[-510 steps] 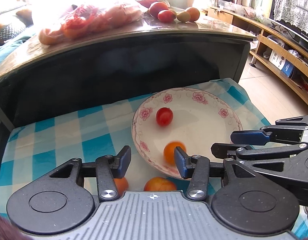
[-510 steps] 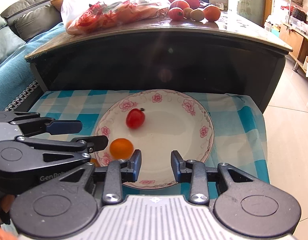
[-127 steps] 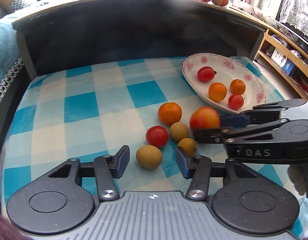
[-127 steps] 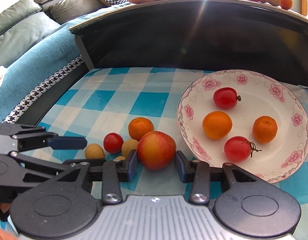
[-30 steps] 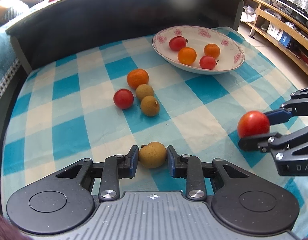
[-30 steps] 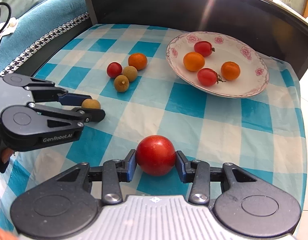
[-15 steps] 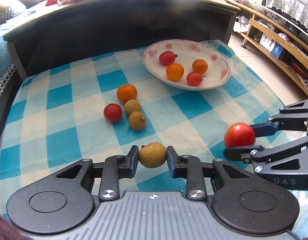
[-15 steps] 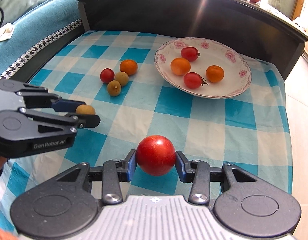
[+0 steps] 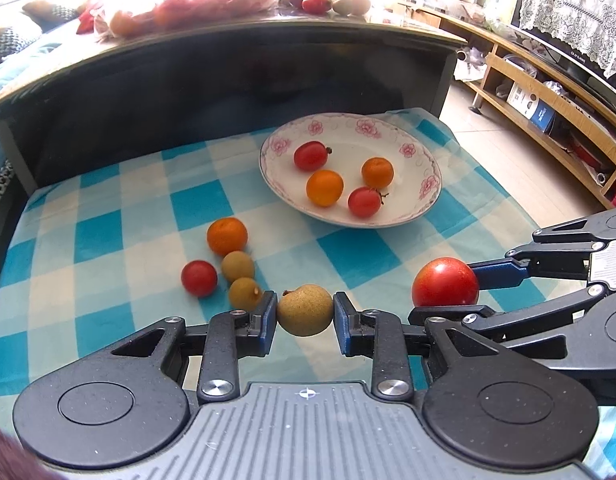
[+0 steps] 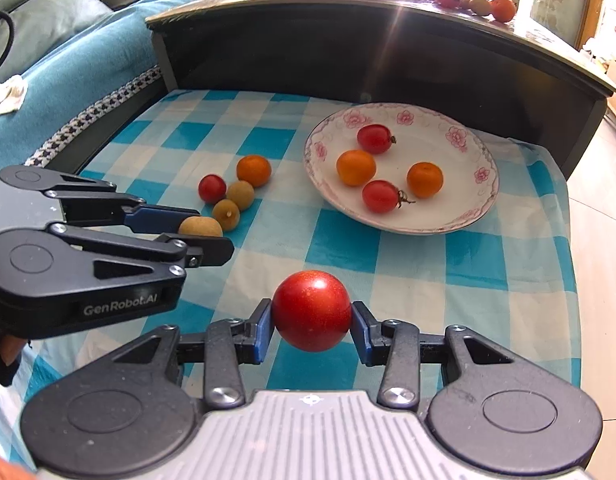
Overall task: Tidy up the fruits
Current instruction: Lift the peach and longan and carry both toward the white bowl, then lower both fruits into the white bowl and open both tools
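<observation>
My left gripper (image 9: 305, 312) is shut on a tan round fruit (image 9: 304, 310), held above the checked cloth; it also shows in the right wrist view (image 10: 200, 227). My right gripper (image 10: 311, 318) is shut on a big red apple (image 10: 311, 310), also seen in the left wrist view (image 9: 445, 282). The floral plate (image 9: 423, 196) holds two red tomatoes and two oranges. Loose on the cloth lie an orange (image 9: 227, 236), a red tomato (image 9: 199, 278) and two tan fruits (image 9: 244, 292). Both grippers are short of the plate (image 10: 479, 200).
The blue checked cloth (image 10: 427, 264) covers a low shelf under a dark table top (image 9: 228, 40) with bagged and loose fruit on it. A teal sofa (image 10: 68, 64) is at the left. A wooden shelf unit (image 9: 547, 100) and tiled floor are at the right.
Both grippers, each still holding its fruit, have moved closer to the plate and the loose fruits, which look larger now.
</observation>
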`<state>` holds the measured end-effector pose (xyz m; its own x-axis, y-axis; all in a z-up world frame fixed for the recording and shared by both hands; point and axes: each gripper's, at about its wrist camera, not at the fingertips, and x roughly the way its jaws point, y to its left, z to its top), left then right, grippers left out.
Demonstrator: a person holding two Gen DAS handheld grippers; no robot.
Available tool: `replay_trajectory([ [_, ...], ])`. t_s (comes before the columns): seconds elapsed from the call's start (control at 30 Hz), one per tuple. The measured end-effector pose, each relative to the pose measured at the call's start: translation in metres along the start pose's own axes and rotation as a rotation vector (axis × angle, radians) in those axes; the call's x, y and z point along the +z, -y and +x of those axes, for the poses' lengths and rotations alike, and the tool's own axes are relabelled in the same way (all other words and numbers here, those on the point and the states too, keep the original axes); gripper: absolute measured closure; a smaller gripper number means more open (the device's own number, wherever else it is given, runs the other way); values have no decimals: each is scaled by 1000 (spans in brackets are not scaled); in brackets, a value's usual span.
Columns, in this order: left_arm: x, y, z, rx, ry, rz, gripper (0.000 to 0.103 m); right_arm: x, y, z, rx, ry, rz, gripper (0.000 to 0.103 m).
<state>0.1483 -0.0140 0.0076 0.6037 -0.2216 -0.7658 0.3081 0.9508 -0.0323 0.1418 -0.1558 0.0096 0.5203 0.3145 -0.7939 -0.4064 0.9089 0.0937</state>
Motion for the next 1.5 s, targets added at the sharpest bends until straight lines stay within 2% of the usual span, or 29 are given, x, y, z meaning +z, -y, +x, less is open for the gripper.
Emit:
replay_trajectory([
  [0.67, 16, 11, 11, -32, 17, 11, 65, 15, 25, -5, -29, 50, 83, 60],
  [1.07, 44, 16, 26, -41, 36, 15, 67, 28, 44, -4, -53, 82, 128, 60],
  [1.5, 63, 13, 59, -40, 13, 12, 67, 48, 69, 22, -58, 77, 137, 60],
])
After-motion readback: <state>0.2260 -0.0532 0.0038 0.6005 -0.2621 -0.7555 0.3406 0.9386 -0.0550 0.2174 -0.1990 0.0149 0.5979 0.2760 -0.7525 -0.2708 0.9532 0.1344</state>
